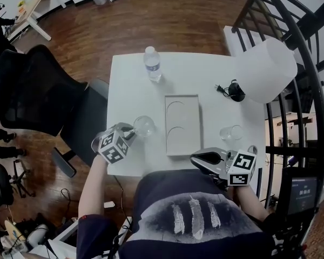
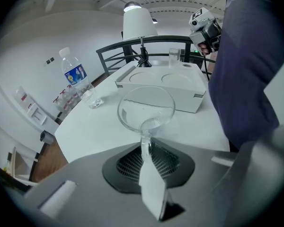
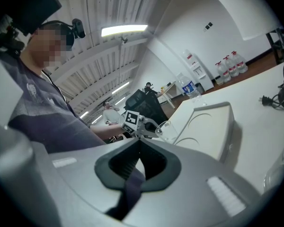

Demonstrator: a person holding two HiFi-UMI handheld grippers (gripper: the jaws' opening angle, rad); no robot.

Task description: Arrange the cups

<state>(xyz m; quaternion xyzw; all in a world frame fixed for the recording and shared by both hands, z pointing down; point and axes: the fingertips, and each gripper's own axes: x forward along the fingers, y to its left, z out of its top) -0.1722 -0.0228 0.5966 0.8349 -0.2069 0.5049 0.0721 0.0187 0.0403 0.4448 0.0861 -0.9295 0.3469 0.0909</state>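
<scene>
A clear glass cup (image 1: pixel 144 125) is tipped on its side over the white table (image 1: pixel 135 90), left of the white tray (image 1: pixel 182 124). My left gripper (image 1: pixel 132 133) is shut on the near wall of the cup (image 2: pixel 146 109). The tray has two round recesses, both empty. A second glass cup (image 1: pixel 230 133) stands upright right of the tray, also seen far off as the second cup (image 2: pixel 174 55). My right gripper (image 1: pixel 206 157) hangs at the table's near edge, shut with nothing in it. The right gripper view shows the left gripper (image 3: pixel 132 119) and its cup (image 3: pixel 166 129) beside the tray (image 3: pixel 208 122).
A water bottle (image 1: pixel 153 63) stands at the table's far side. A white lamp shade (image 1: pixel 264 69) and a black plug with cable (image 1: pixel 235 90) occupy the right end. A black office chair (image 1: pixel 32 90) stands left of the table, a dark railing (image 1: pixel 281 15) to the right.
</scene>
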